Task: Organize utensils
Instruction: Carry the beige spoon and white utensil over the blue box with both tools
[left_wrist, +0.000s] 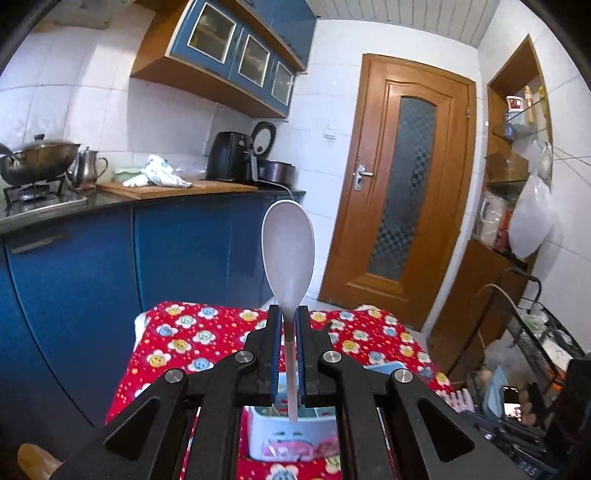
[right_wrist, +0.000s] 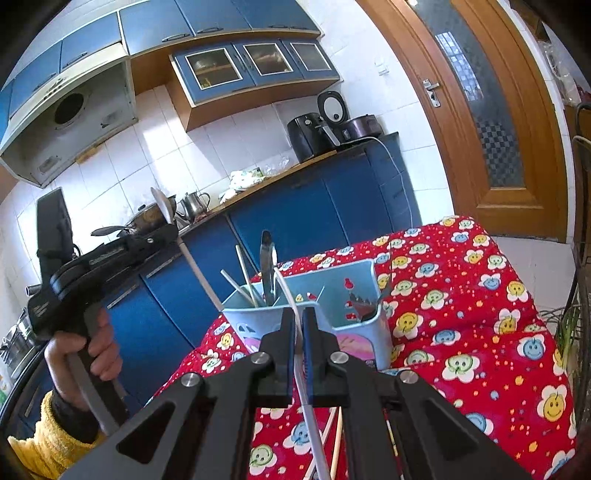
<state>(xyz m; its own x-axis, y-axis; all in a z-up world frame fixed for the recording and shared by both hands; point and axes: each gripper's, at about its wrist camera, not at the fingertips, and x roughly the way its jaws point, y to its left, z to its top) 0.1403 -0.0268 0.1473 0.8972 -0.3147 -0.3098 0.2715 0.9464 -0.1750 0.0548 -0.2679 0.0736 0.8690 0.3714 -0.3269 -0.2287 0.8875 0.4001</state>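
My left gripper (left_wrist: 289, 314) is shut on a white plastic spoon (left_wrist: 288, 251), bowl up, handle hanging down over the light blue utensil holder (left_wrist: 291, 439). In the right wrist view the left gripper (right_wrist: 173, 230) holds that spoon (right_wrist: 164, 208) tilted, above and left of the holder (right_wrist: 354, 295). My right gripper (right_wrist: 298, 317) is shut on a thin white utensil (right_wrist: 291, 299), seen edge-on, just in front of the holder. The holder's left compartment holds chopsticks (right_wrist: 245, 280) and a metal utensil (right_wrist: 266, 266).
The holder stands on a table with a red flowered cloth (right_wrist: 461, 332). More thin utensils (right_wrist: 334, 435) lie on the cloth under my right gripper. Blue cabinets (left_wrist: 184, 251) stand behind, a wooden door (left_wrist: 402, 188) at right, a wire rack (left_wrist: 535, 350) beside the table.
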